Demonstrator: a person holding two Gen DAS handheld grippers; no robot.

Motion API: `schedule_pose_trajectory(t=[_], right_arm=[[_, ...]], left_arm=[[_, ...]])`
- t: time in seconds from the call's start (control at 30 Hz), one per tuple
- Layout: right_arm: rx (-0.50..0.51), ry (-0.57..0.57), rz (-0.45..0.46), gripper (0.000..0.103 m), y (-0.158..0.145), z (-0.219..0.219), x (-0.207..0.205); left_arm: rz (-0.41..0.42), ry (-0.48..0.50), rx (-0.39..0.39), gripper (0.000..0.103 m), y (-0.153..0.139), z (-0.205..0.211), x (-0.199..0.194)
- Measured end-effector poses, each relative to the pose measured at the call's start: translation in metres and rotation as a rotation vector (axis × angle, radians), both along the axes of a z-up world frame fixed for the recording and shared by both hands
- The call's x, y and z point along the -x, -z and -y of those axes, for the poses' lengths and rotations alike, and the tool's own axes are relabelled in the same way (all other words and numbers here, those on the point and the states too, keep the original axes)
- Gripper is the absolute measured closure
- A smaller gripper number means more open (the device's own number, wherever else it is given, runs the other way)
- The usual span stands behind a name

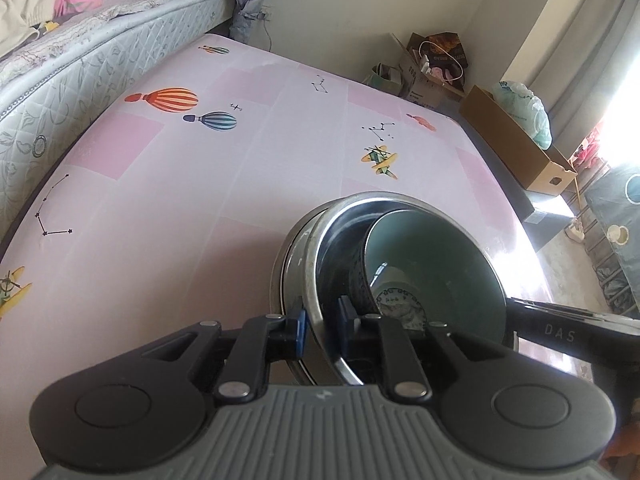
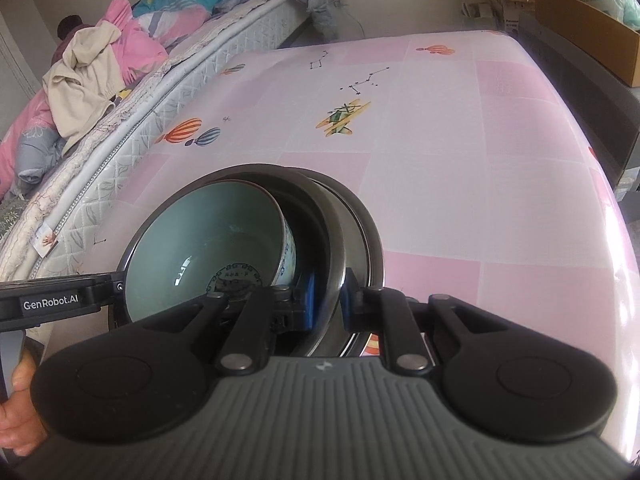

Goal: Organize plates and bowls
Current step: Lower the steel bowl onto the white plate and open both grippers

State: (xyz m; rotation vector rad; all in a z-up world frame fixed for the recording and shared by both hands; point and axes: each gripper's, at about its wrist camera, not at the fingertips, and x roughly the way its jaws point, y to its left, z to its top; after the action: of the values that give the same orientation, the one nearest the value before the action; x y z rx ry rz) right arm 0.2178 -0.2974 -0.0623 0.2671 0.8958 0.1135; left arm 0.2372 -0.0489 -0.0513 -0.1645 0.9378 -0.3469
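Both grippers clamped on steel bowl [image 1: 316, 280] rim: left gripper [image 1: 323, 326] lower centre of its frame, right gripper [image 2: 329, 300] likewise. Celadon bowl [image 2: 208, 240] tilted inside steel bowl. Stack over pink tablecloth [image 1: 180, 200], lower half of frames.

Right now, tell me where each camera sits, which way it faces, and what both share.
Left wrist: on the left gripper, angled down over the pink table; its jaws clamp the steel bowl rim, the right gripper's arm at right.
Right wrist: on the right gripper, clamping the opposite rim; the left hand shows.
Shared: steel bowl, ceramic bowl inside, table, mattress.
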Motion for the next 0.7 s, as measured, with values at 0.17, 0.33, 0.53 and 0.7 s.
schedule_pose_trajectory(t=[0.17, 0.33, 0.53, 0.7], right_arm=[[-0.003, 0.011, 0.010, 0.089, -0.002, 0.002, 0.001], [-0.042, 0.055, 0.033, 0.081, -0.009, 0.009, 0.007], [-0.068, 0.098, 0.075, 0.066, -0.021, 0.019, 0.026], [-0.142, 0.126, 0.098, 0.045, -0.029, 0.027, 0.056]], left_arm=[[0.042, 0.001, -0.018, 0.085, -0.008, -0.001, 0.007], [0.083, -0.014, -0.038, 0.059, -0.021, -0.006, 0.018], [0.152, -0.026, -0.036, 0.028, -0.036, -0.015, 0.041], [0.181, -0.022, -0.059, 0.014, -0.044, -0.016, 0.058]])
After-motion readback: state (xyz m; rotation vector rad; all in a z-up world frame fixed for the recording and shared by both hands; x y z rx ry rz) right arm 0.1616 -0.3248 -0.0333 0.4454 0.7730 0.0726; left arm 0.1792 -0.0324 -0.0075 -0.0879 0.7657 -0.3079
